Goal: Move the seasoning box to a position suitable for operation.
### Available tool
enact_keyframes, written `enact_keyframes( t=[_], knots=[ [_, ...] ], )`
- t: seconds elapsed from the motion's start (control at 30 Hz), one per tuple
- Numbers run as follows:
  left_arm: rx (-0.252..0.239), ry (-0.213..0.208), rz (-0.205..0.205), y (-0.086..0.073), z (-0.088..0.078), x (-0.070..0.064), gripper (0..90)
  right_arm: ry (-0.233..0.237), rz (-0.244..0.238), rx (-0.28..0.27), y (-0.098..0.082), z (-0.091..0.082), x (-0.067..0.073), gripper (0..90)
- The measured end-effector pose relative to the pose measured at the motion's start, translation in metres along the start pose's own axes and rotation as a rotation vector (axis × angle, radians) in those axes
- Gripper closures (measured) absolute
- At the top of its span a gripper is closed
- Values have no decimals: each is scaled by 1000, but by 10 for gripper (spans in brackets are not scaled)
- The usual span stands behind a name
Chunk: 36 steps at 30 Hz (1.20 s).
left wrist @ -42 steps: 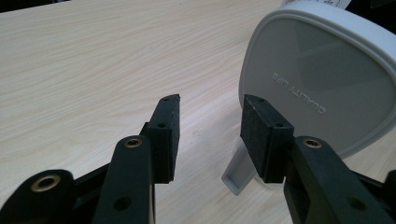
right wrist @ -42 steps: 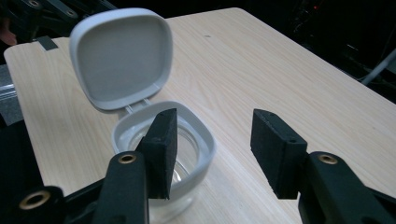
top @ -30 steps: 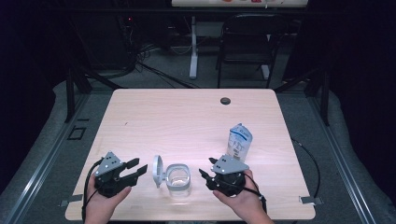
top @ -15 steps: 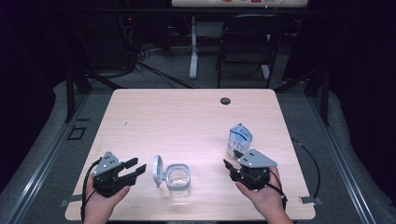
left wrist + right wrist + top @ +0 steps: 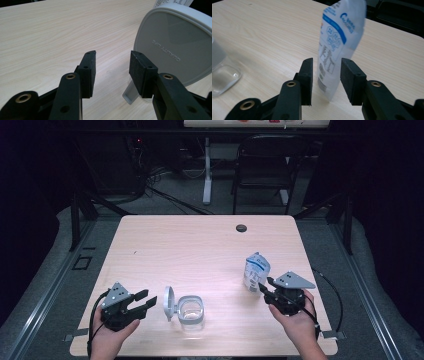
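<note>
The white-and-blue pouch (image 5: 337,47) is seen standing upright between the jaws of the right hand-held gripper (image 5: 326,80), its long axis vertical and its thin edge turned toward the camera. The jaws have just been closing around it, yet a gap is still seen on each side of the pouch, so no grip is judged to be made; the opening is middling, neither wide nor narrow. In the high view the pouch (image 5: 256,271) is placed just beyond and slightly left of the right hand-held gripper (image 5: 266,287), toward the far side, and that gripper is by far the nearer of the two to it.

At the near left, the left hand-held gripper (image 5: 146,300) is held with its jaws fairly wide and nothing between them. Just to its right an opened grey lid (image 5: 169,303) is stood on edge, hinged to a clear container (image 5: 191,310) that rests on the counter (image 5: 200,250). The lid (image 5: 175,47) is seen close beside the right-hand jaw in the left gripper view, apart from the pads.

The counter is of pale wood grain, with a dark round grommet (image 5: 241,227) near its far edge. Beyond it a dark room is made out, with a chair (image 5: 262,170) and cables on the floor.
</note>
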<state>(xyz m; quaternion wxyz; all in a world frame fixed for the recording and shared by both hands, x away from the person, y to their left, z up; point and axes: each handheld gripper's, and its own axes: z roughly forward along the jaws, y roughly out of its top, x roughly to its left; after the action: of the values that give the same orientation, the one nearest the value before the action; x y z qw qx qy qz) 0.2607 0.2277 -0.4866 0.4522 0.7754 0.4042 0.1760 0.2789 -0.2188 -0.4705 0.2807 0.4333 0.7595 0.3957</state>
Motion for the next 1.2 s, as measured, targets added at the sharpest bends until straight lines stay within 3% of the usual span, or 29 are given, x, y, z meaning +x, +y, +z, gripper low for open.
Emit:
enact_keyframes(
  t=[0.3, 0.9, 1.2],
  knots=[
    [5, -2, -3, -1, 1, 1, 576, -13, 85, 2, 3, 14, -20, 607],
    [10, 0, -10, -2, 1, 4, 582, -8, 69, 31, 15, 41, -17, 638],
    [11, 3, -10, -3, 0, 6, 583, -19, 83, 45, 18, 45, -17, 791]
  ],
)
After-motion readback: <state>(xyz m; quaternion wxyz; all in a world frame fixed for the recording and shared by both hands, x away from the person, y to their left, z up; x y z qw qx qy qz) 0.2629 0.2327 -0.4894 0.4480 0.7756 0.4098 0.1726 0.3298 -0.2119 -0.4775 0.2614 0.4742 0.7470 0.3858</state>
